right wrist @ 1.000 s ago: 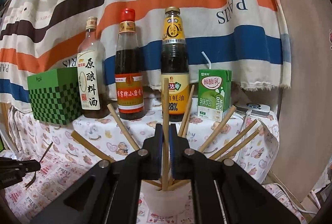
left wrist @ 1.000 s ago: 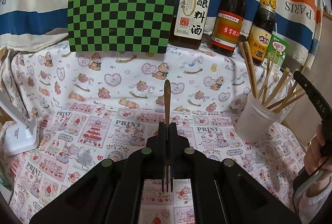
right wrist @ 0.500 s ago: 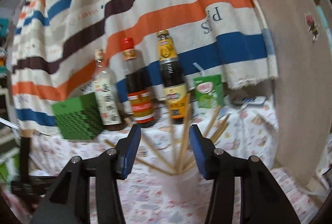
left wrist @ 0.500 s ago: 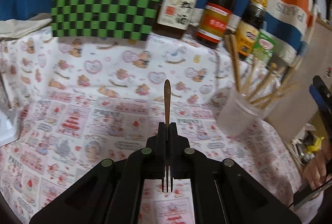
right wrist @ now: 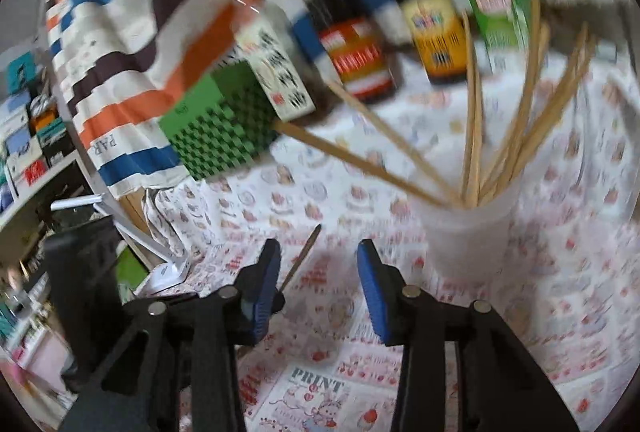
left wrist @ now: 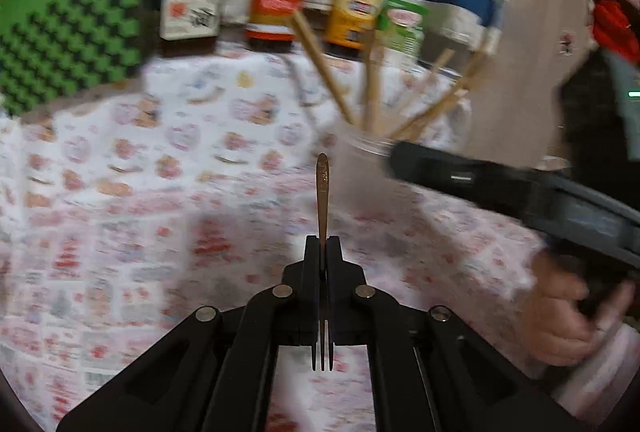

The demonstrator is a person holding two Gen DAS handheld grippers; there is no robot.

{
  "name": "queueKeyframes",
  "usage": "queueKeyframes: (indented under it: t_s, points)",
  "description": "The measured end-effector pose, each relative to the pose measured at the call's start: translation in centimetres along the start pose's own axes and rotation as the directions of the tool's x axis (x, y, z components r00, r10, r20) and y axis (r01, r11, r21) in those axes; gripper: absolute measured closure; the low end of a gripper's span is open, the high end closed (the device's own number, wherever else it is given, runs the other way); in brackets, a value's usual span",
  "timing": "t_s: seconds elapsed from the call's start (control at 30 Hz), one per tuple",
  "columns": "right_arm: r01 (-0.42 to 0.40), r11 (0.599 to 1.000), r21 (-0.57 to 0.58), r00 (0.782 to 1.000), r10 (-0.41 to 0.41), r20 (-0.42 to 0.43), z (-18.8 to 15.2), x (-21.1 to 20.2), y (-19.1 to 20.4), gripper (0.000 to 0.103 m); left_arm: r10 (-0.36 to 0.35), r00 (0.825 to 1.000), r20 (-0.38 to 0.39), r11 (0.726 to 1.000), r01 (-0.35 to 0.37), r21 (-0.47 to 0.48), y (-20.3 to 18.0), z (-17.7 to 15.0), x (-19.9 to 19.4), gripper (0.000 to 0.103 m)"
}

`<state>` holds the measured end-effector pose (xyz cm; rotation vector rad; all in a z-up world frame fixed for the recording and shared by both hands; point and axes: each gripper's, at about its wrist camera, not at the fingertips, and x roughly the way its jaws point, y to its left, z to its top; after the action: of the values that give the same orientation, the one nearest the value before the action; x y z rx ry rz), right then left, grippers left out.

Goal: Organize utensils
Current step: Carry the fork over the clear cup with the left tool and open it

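Swung apart since a second ago, the right tongs (right wrist: 318, 272) now gape with nothing between them, left of the cup (right wrist: 468, 232) of chopsticks (right wrist: 474, 136). Left tongs (left wrist: 322, 252) pinch the fork (left wrist: 322, 192), handle pointing toward that cup above the desk (left wrist: 160, 212).

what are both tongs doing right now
Left tongs: closed on the fork.
Right tongs: open, holding nothing.
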<state>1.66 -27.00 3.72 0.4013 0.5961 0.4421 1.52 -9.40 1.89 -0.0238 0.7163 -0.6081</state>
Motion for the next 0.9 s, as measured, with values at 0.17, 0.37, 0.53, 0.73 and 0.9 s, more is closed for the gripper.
queueKeyframes:
  t_s: [0.17,0.37,0.53,0.73,0.9]
  points:
    - [-0.058,0.991,0.122,0.997,0.062,-0.034,0.1,0.7,-2.3,0.066,-0.029,1.000,0.010,0.999,0.029,0.024,-1.0,-0.2,0.0,0.101]
    - [-0.117,0.965,0.237,0.986,0.141,-0.088,0.0,1.9,-4.2,0.079,-0.063,0.998,0.018,0.996,0.062,0.062,-2.1,-0.4,-0.3,0.101]
    - [-0.174,0.947,0.271,0.976,0.203,-0.083,0.1,1.9,-4.5,0.098,-0.085,0.996,0.000,0.995,0.085,0.051,-1.9,-0.4,0.1,0.101]
    - [-0.091,0.979,0.184,0.996,0.090,0.012,0.8,-0.3,-3.4,0.101,-0.052,0.998,-0.027,0.996,0.054,0.074,-2.0,-0.7,0.9,0.092]
    - [0.003,0.997,0.076,0.993,-0.012,0.117,1.7,-2.6,-2.2,0.101,0.021,1.000,-0.023,0.999,-0.020,0.046,-1.1,-0.5,1.1,0.083]
